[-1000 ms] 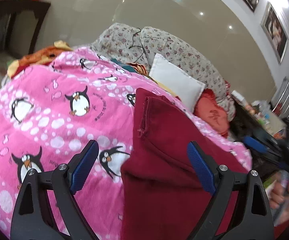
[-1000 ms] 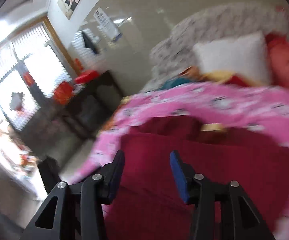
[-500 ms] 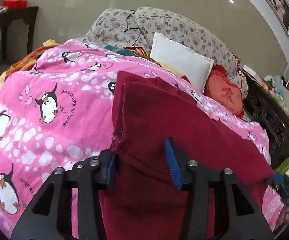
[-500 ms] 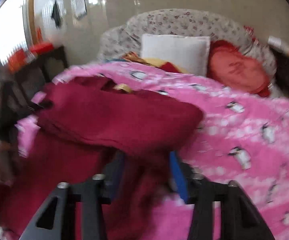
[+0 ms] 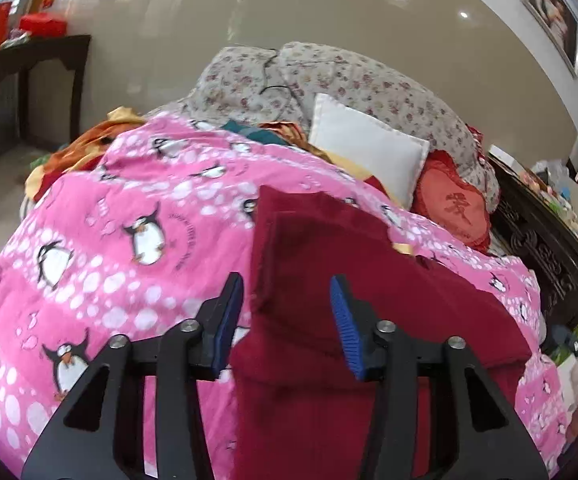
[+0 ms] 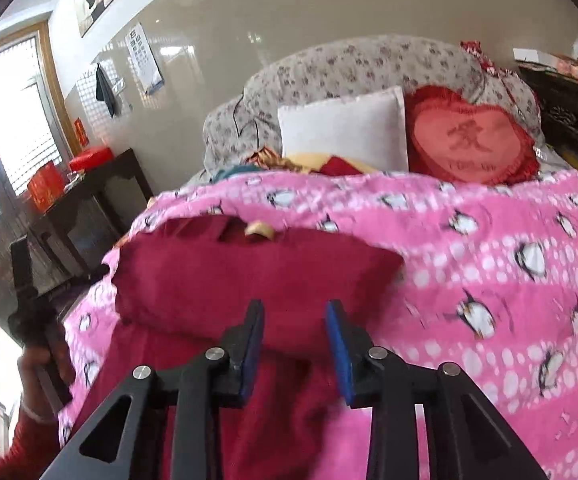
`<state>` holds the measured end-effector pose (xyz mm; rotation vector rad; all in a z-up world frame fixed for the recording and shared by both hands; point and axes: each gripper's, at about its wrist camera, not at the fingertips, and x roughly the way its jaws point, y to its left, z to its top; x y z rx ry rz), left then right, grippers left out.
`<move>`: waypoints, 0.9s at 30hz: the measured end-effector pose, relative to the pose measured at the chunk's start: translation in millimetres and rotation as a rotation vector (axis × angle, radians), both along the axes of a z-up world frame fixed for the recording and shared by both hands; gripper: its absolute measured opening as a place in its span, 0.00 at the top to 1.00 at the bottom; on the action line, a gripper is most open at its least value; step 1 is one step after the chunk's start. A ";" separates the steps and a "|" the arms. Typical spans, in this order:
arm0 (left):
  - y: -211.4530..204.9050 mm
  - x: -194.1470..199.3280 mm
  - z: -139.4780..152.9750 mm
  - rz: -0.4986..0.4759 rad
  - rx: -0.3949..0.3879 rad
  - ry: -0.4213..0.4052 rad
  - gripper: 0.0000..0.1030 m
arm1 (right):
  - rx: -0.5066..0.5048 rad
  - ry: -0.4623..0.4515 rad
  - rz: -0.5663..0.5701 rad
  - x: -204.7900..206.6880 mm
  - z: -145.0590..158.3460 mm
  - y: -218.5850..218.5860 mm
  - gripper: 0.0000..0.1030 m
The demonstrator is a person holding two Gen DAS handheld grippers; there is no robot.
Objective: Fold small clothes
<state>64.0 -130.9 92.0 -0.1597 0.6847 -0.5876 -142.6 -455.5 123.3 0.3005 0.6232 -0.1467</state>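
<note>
The pink blanket (image 5: 137, 216) with penguins covers the bed, and it looks the same as before. On it lies the dark red garment (image 5: 369, 304), already folded over itself, with the upper layer resting on the lower one; half a second ago this upper layer was hanging between the fingers of both tools, now it lies flat on the blanket. Behind it, the white pillow (image 6: 345, 128) and the red heart cushion (image 6: 469, 140) lean on the flowered headboard cover (image 5: 349, 80), unchanged. The left gripper (image 5: 287, 320) was closed on the cloth edge half a second ago; now its blue fingers (image 5: 229, 316) stand moderately apart with the garment edge loose between them. The right gripper (image 6: 295, 348) is also released, its fingers parted narrowly above the folded garment (image 6: 249, 276).
</note>
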 end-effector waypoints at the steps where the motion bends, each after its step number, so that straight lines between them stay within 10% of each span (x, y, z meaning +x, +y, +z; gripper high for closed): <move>1: -4.8 0.6 -0.9 -0.011 0.002 0.001 0.50 | -0.013 0.009 0.001 8.8 -0.6 2.3 0.71; 8: -33.1 25.6 -40.2 0.005 0.151 0.057 0.40 | -0.143 0.198 0.007 49.6 -62.6 11.3 0.70; 11: -19.1 37.8 -57.6 0.017 0.069 0.137 0.20 | -0.204 0.165 0.014 37.5 -68.9 13.6 0.70; 27: 30.6 -28.0 -28.3 0.023 0.071 0.148 0.20 | 0.016 0.169 -0.026 -22.4 -67.3 13.3 0.68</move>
